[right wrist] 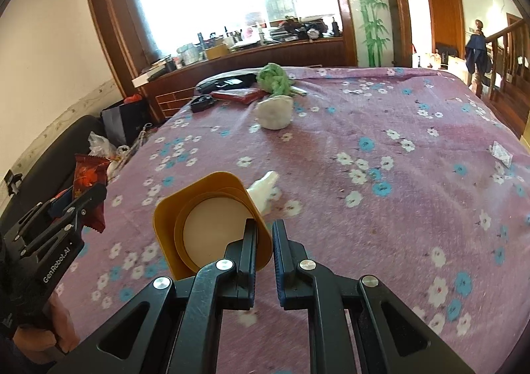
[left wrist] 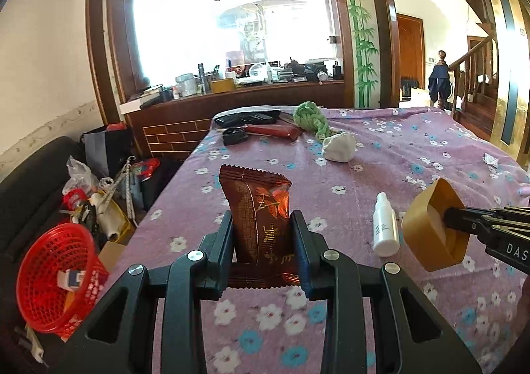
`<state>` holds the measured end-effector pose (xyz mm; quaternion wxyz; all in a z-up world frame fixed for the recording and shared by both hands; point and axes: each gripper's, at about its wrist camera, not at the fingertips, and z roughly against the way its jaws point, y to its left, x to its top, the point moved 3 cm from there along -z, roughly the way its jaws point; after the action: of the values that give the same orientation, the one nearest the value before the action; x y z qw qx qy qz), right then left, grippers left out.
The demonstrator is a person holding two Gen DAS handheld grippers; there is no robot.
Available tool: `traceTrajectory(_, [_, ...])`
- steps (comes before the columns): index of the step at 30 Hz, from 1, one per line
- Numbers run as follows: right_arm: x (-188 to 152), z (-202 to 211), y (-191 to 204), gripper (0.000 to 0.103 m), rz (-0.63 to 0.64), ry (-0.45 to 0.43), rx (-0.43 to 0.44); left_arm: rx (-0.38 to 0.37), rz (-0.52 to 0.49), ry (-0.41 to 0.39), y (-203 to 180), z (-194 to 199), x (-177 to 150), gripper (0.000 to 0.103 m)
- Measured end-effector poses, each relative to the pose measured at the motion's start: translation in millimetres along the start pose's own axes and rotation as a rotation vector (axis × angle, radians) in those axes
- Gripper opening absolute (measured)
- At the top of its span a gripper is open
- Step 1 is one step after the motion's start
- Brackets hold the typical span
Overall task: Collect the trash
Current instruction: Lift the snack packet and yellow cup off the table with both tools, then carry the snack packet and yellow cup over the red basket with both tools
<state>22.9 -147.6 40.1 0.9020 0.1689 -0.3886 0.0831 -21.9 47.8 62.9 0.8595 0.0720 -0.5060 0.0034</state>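
My left gripper (left wrist: 261, 225) is shut on a brown snack wrapper (left wrist: 260, 208) and holds it upright above the left edge of the table; both also show in the right wrist view, gripper (right wrist: 86, 198) and wrapper (right wrist: 88, 185). My right gripper (right wrist: 264, 225) is shut on the rim of a yellow square cup (right wrist: 202, 225), tipped on its side above the cloth; it also shows in the left wrist view (left wrist: 434, 228). A red mesh basket (left wrist: 56, 274) stands on the floor at left with a small item inside.
A purple floral cloth (right wrist: 381, 208) covers the table. On it lie a white spray bottle (left wrist: 384, 225), a crumpled white wad (left wrist: 339, 147), a green knotted cloth (left wrist: 309, 120), a red packet (left wrist: 275, 130), black items and a small clear wrapper (right wrist: 502, 152). Clutter sits on the floor at left.
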Motion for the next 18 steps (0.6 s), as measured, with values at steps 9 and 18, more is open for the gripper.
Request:
traceTrajectory(9, [-4,8,35,0.01,0.048,0.002,0.024,0.031,0.023,-0.002,25,15,-13,0.031])
traceTrajectory(18, [-5,4,61,0.01,0.089,0.019,0.036,0.047,0.06,0.005,48,18,-21,0.031])
